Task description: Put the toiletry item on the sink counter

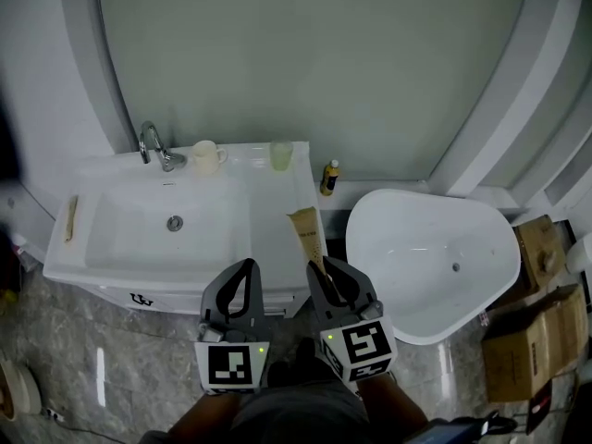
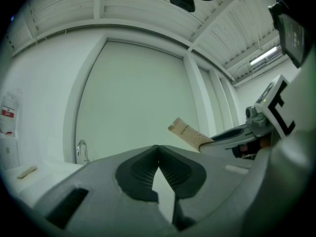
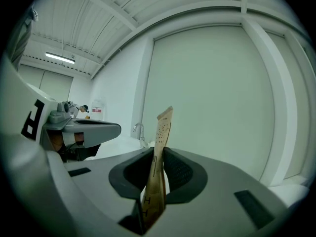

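A tan toiletry tube [image 1: 308, 233] sticks up from my right gripper [image 1: 320, 266], whose jaws are shut on its lower end; the tube [image 3: 159, 157] rises between the pads in the right gripper view. It hangs over the right side of the white sink counter [image 1: 277, 220]. My left gripper [image 1: 243, 268] sits beside it at the counter's front edge, shut with nothing in it [image 2: 158, 157]. From the left gripper view the tube [image 2: 190, 133] shows at right.
On the counter stand a chrome tap [image 1: 154, 146], a white mug [image 1: 207, 156] and a pale green cup [image 1: 281, 154]. A wooden piece [image 1: 68, 218] lies at its left edge. A small bottle [image 1: 328, 178] stands behind the white tub [image 1: 430, 262]. Cardboard boxes [image 1: 538, 326] sit at right.
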